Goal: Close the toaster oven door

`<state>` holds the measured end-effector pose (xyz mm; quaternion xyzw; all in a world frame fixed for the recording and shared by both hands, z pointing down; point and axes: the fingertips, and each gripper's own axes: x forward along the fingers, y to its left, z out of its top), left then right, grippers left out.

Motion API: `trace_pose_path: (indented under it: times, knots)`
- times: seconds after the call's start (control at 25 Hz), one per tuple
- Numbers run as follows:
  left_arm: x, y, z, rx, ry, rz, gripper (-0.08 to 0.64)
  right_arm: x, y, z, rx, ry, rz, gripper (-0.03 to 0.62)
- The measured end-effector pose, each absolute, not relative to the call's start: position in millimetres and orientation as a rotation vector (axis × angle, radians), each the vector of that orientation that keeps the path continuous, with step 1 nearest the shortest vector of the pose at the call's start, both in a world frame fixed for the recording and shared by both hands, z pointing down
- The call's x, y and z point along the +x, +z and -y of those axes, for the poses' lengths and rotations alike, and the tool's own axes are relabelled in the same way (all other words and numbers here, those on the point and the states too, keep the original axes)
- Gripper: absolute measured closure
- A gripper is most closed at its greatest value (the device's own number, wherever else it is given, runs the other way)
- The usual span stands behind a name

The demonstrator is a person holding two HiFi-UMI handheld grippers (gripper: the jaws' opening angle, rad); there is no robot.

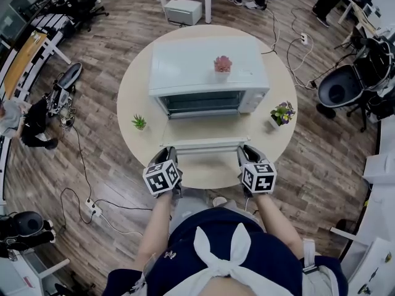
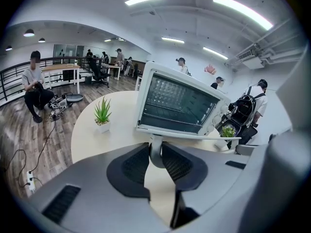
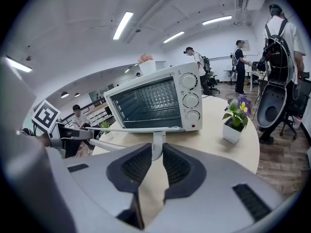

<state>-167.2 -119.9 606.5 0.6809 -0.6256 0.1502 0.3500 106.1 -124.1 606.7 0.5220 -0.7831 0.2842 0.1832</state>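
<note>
Evenly, left gripper (image 1: 169, 152) and right gripper (image 1: 245, 151) slant downward, fingers (image 2: 133, 165) clamped on door handle (image 1: 203, 145).

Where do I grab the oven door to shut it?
The handle bar on the free edge of the lowered door, from the near side. It stands off on two posts; the left hand-held gripper and right hand-held gripper each clamp one.
</note>
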Motion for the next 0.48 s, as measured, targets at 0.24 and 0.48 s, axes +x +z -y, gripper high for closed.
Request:
trace_pose_path:
  times: [0.24, 0.48]
  knots:
    - [-167, 600, 124, 1.773, 0.373, 1.62, 0.465, 107, 600, 128, 1.488, 0.797, 2.22, 0.514]
    - [-168, 595, 128, 1.783, 0.354, 1.612, 0.465, 106, 595, 132, 1.498, 0.789, 2.225, 0.514]
